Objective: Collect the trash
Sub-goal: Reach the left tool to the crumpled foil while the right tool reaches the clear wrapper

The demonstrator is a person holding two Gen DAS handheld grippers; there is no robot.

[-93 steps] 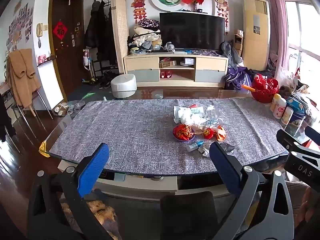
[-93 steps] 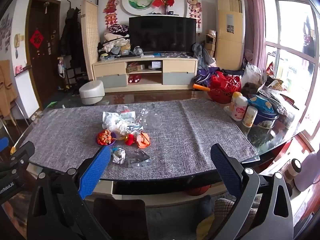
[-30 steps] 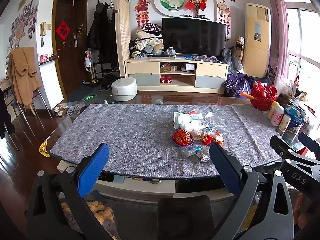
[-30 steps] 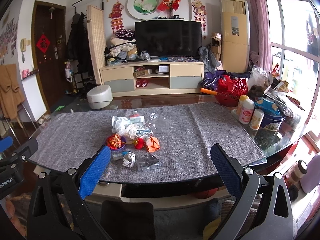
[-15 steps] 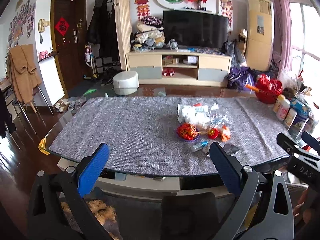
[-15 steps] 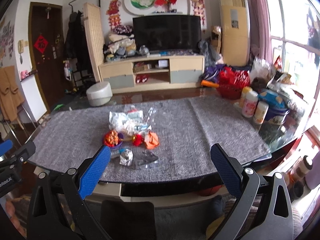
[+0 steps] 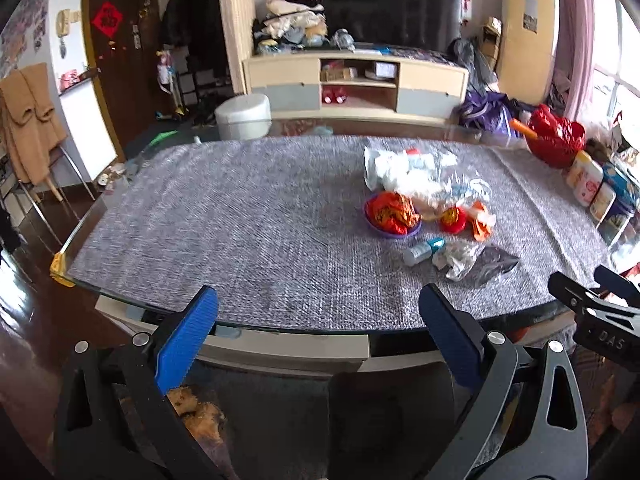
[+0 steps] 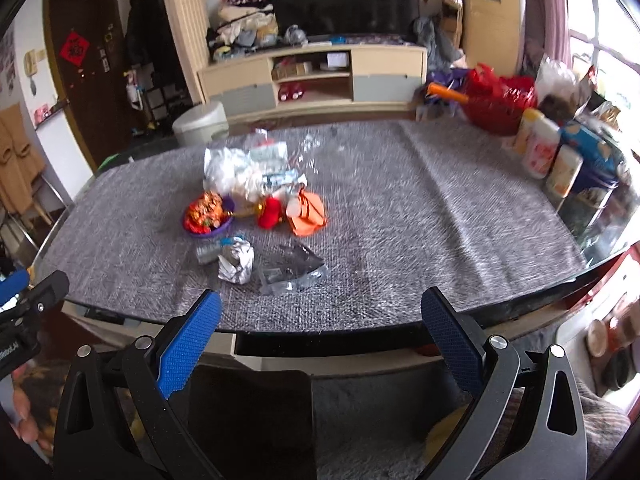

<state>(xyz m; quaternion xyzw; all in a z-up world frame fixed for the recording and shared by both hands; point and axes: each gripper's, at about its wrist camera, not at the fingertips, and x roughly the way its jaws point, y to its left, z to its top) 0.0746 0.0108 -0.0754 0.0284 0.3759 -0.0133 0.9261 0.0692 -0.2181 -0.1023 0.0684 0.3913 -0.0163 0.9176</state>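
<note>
Both the left claw (image 7: 316,336) and right claw (image 8: 320,336) hang released, empty, off the desk's (image 8: 400,240) near edge. The crumpled foil wad (image 8: 236,261) near that edge looks light, crushable; pinch across its bulk.

A black television (image 7: 394,8) stands on a pale cabinet (image 7: 356,88) – a white round stool (image 7: 242,116) sits on the floor nearby.

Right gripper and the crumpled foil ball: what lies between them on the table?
In the right wrist view, only bare grey cloth and the table's edge lie between the open right gripper and the foil ball.
</note>
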